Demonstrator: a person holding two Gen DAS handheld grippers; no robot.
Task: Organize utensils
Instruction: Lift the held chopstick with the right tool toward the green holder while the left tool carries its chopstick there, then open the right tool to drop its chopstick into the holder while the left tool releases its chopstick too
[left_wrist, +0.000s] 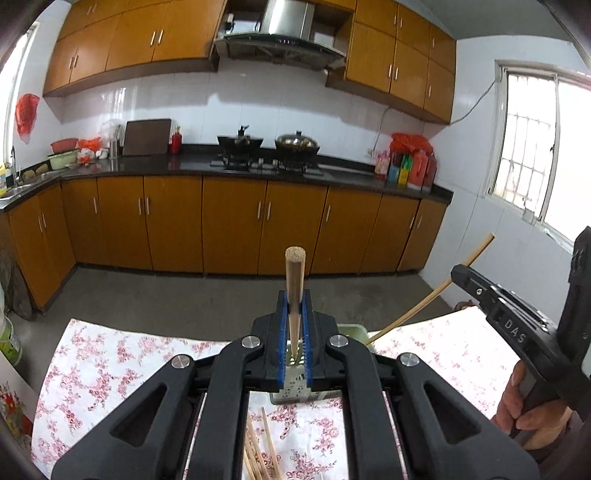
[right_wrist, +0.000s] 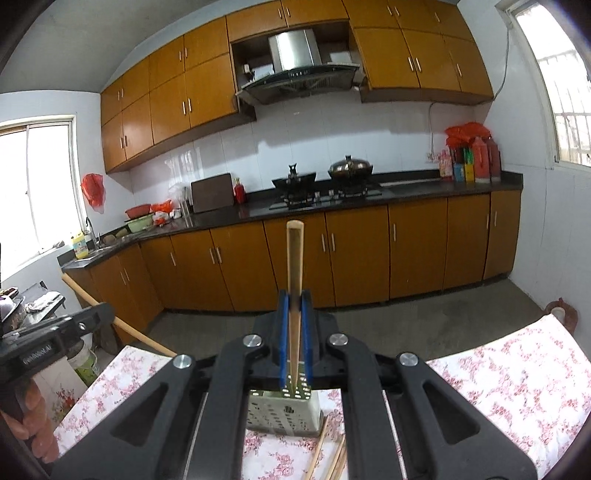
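My left gripper's linkage hides most of the perforated holder (left_wrist: 295, 387), and the bottom edge cuts off the loose chopsticks (left_wrist: 258, 458).

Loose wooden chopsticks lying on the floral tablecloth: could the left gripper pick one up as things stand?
Probably not yet. The left gripper is already shut on a wooden chopstick above the perforated holder; the loose chopsticks lie unobstructed below.

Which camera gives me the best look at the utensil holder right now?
Right wrist view: the utensil holder shows its perforated front wall and base on the floral cloth. In the left wrist view the holder is mostly hidden behind the left gripper, only slivers showing.
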